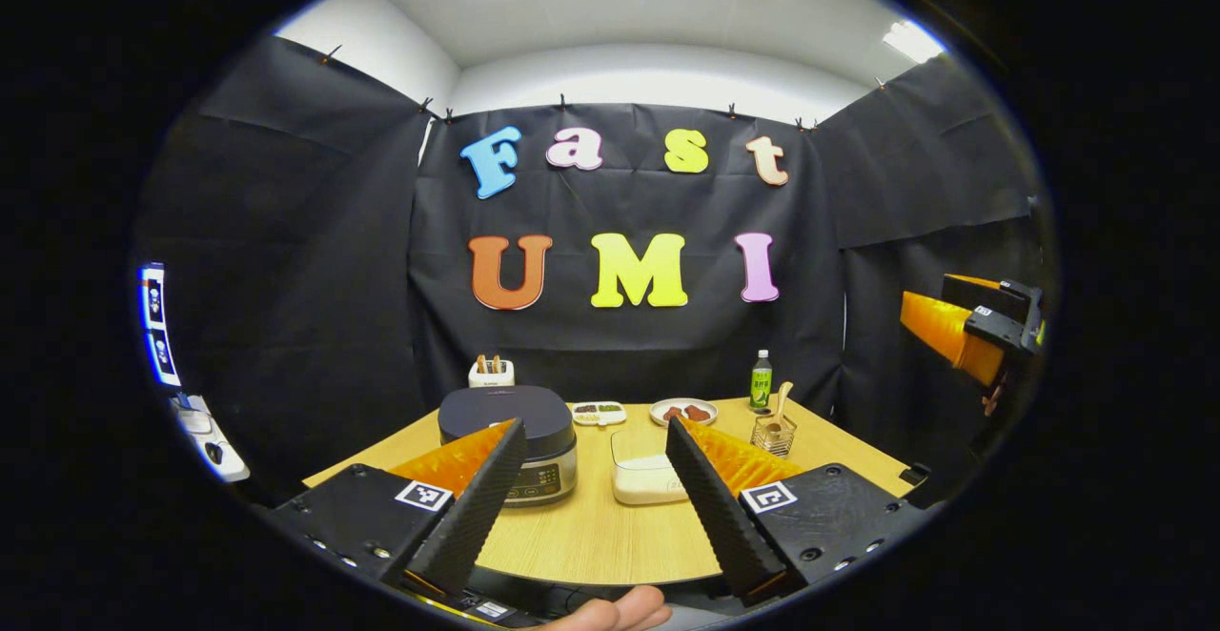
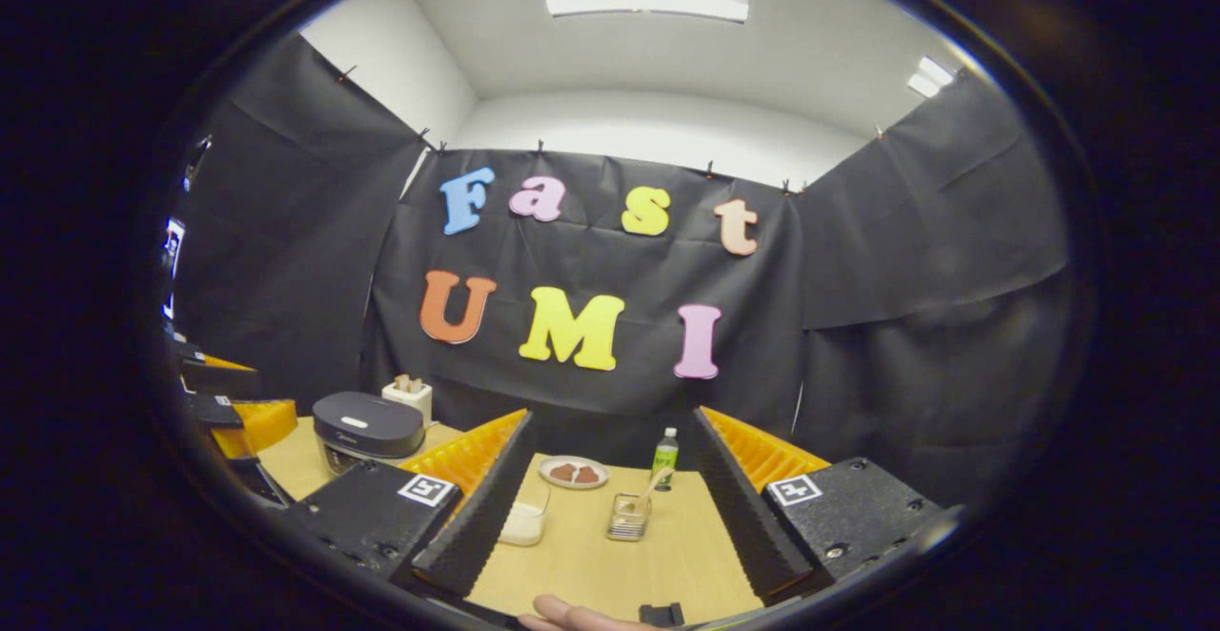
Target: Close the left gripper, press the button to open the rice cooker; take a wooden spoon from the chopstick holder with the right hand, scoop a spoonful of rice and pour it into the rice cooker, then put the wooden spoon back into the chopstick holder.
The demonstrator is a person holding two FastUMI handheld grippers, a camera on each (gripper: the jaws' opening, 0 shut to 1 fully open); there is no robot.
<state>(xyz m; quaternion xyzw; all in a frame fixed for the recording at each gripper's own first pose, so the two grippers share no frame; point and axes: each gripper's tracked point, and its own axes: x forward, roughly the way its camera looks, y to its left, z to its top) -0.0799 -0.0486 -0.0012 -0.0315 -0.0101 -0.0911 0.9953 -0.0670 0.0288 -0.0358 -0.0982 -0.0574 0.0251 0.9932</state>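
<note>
The rice cooker (image 1: 510, 440) stands on the left of the wooden table (image 1: 591, 545) with its dark lid down. Right of it is a clear tub of white rice (image 1: 646, 478). A wooden spoon (image 1: 782, 400) stands in the clear chopstick holder (image 1: 774, 433) at the right. My left gripper (image 1: 596, 426) is open above the table's near edge, holding nothing. In the right gripper view, my right gripper (image 2: 612, 417) is open and holds nothing. Ahead of it are the chopstick holder (image 2: 629, 517), its spoon (image 2: 653, 486), the rice tub (image 2: 524, 521) and, far left, the cooker (image 2: 367, 429).
At the back of the table stand a green bottle (image 1: 760, 380), a plate of brown food (image 1: 683, 412), a small white dish (image 1: 599, 413) and a white box with sticks (image 1: 491, 372). A hand (image 1: 610, 612) shows at the bottom edge.
</note>
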